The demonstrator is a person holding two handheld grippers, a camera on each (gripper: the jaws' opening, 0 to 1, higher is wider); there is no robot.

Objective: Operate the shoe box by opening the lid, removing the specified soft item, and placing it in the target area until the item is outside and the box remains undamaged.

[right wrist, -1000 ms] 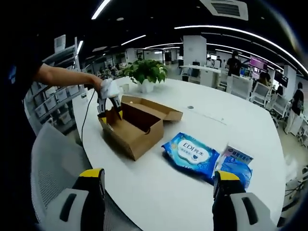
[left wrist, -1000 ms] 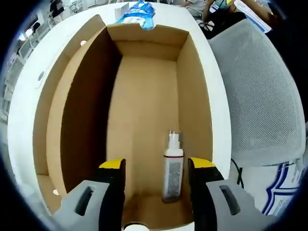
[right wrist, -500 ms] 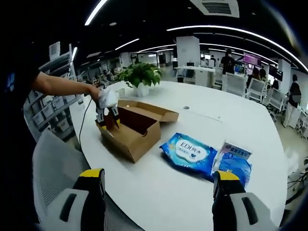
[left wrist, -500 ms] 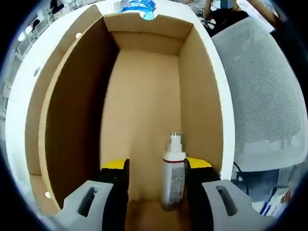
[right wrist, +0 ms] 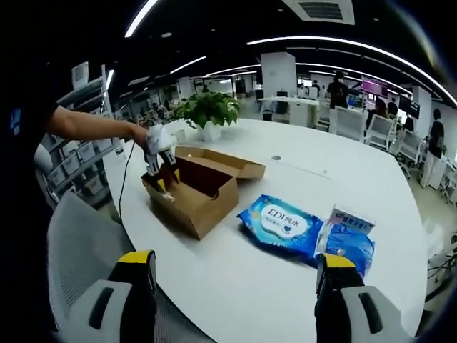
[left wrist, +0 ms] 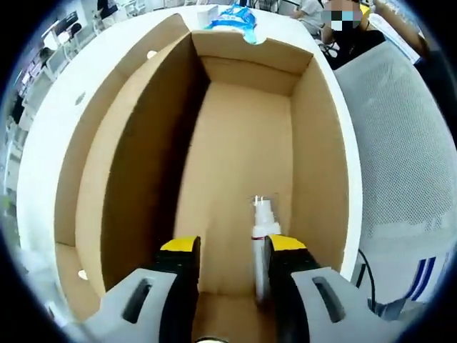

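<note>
Shoe box (left wrist: pixel 235 143) sits open on the white table (right wrist: pixel 300 186), spray bottle (left wrist: pixel 261 236) at its 6 o'clock end. Left gripper (left wrist: pixel 232 251) has narrowed around the bottle, not yet clamped, so lift-out looks near. Right gripper (right wrist: pixel 232 266) hangs spread, empty.

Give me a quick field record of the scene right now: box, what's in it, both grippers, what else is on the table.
box: open cardboard box on white table, lid folded back
contents: small spray bottle lying on the box floor
left gripper: inside box, jaws apart, bottle beside the right jaw
right gripper: open, empty, above table edge
other: two blue packs, plant
</note>
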